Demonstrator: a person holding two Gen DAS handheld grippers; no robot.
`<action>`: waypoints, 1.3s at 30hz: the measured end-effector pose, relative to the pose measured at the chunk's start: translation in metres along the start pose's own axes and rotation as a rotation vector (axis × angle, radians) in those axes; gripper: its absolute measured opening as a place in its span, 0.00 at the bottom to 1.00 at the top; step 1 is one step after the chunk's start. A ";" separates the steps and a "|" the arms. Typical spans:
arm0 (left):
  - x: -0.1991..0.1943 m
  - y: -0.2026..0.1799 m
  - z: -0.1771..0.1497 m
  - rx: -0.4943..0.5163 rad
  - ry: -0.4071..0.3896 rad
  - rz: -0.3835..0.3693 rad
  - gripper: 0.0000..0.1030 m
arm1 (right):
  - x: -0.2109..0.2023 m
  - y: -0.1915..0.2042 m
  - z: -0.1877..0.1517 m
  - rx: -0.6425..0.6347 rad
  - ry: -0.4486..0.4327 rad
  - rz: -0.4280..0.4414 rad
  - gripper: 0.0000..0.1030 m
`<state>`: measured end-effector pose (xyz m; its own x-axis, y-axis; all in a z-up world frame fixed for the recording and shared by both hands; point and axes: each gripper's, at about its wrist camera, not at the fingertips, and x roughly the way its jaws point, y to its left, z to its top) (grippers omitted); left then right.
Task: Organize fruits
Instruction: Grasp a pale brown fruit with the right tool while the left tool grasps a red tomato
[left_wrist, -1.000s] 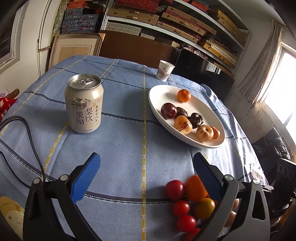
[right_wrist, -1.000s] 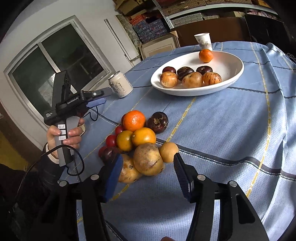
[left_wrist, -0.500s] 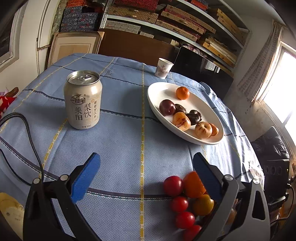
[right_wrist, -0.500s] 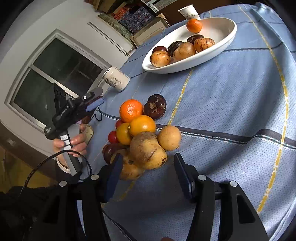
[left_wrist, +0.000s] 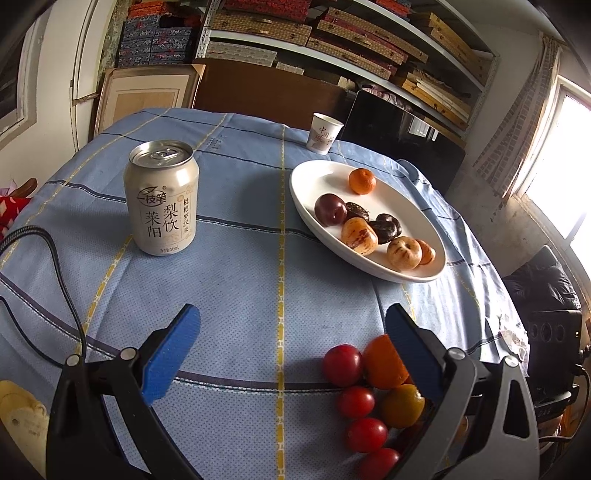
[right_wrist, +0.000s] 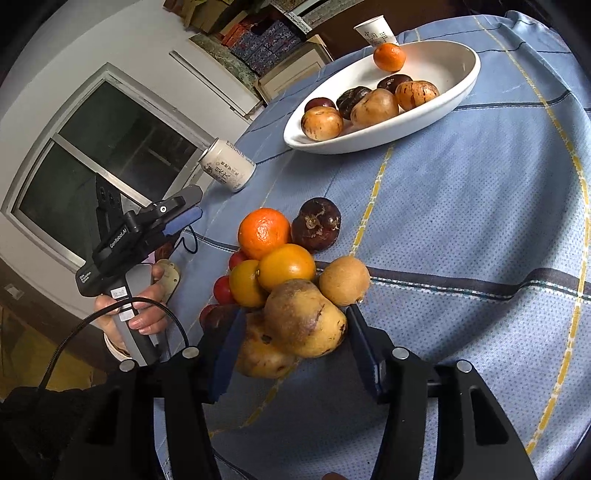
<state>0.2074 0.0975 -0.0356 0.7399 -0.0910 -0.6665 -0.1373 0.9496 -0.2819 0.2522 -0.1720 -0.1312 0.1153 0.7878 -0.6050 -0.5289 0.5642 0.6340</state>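
Blue tablecloth (right_wrist: 461, 229); claw (right_wrist: 295, 350) perhaps gripping pear (right_wrist: 304, 317)

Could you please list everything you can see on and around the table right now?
tablecloth: one, blue with yellow and dark stripes, over the table
drink can: one, cream, upright, left of the plate
paper cup: one, white, far edge
plate: one, white, oval, far right
fruits on plate: seven; one orange, three dark, three speckled tan
fruit pile: orange, red, dark and brown, near edge
pears: two, brown, front of pile
left gripper: blue pads, open, empty
right gripper: blue pads, jaws just closing around the pears; contact unclear
hand: one, holding left gripper
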 end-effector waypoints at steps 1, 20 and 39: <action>-0.001 0.000 0.000 0.000 -0.002 0.000 0.96 | 0.000 -0.003 0.000 0.005 0.005 -0.009 0.42; 0.033 -0.007 -0.015 0.095 0.149 0.014 0.66 | -0.032 -0.012 -0.003 0.026 -0.081 0.063 0.42; 0.048 -0.029 -0.022 0.135 0.236 -0.141 0.39 | -0.030 -0.005 -0.006 -0.002 -0.064 0.043 0.43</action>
<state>0.2324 0.0593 -0.0742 0.5701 -0.2766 -0.7736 0.0563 0.9526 -0.2991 0.2460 -0.2001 -0.1190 0.1460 0.8255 -0.5451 -0.5362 0.5291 0.6577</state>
